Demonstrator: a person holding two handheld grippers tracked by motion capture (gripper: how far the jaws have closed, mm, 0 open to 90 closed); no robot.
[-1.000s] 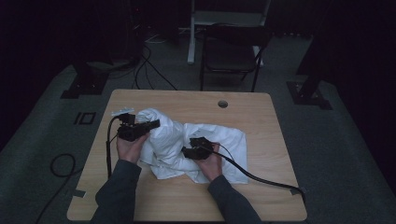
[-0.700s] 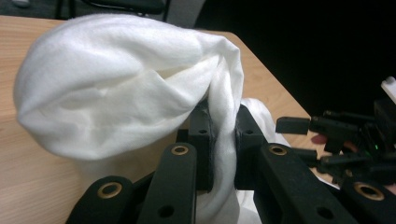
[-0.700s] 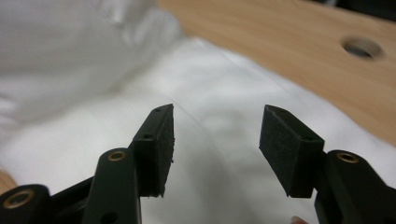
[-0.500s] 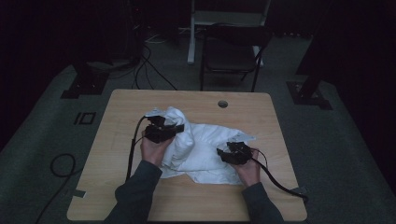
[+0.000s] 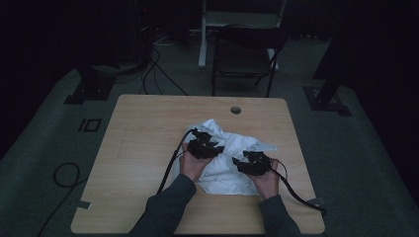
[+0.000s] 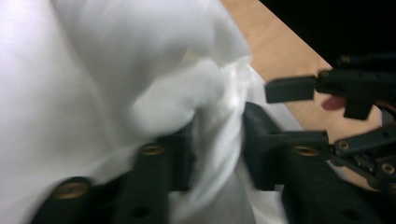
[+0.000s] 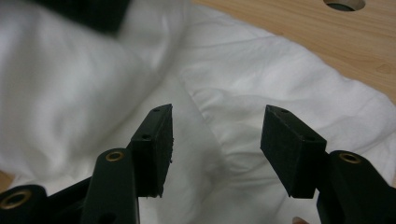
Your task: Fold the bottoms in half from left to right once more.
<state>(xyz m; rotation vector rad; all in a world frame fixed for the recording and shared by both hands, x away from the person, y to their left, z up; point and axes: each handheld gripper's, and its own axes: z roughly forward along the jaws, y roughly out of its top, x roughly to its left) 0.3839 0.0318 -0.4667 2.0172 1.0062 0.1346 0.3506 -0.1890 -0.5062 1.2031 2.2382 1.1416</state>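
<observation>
A crumpled white cloth (image 5: pixel 225 158) is seen on the wooden counter (image 5: pixel 138 148), a little right of the middle and toward the person's edge. It is bunched up in folds rather than spread flat, and one thin corner (image 5: pixel 264 146) is pointed toward the right edge of the counter.

The left gripper (image 5: pixel 203 148) is held over the left part of the cloth, touching it. In the left gripper view, a fold of the cloth (image 6: pixel 140 93) is seen hanging between its two black fingers (image 6: pixel 261 140), and part of the near finger is covered by the fabric. The fingers have just been opening; they are now about half apart, and the fold between them is loose, so it is not pressed from both sides. The right gripper (image 6: pixel 299 88) is also seen in that view, farther off at the right, above the bare wood.

The right gripper (image 5: pixel 253 163) is held at the right part of the cloth, just beside the left one but apart from it. In the right gripper view, its fingers (image 7: pixel 152 147) are clearly spread, with a wide gap between them, and nothing is gripped. The cloth (image 7: pixel 261 84) is lying under and behind the gap, with a seam line running across it. A round hole (image 7: pixel 344 4) in the counter is visible at the top right of that view.

A dark chair (image 5: pixel 244 57) is placed behind the far edge of the counter.
</observation>
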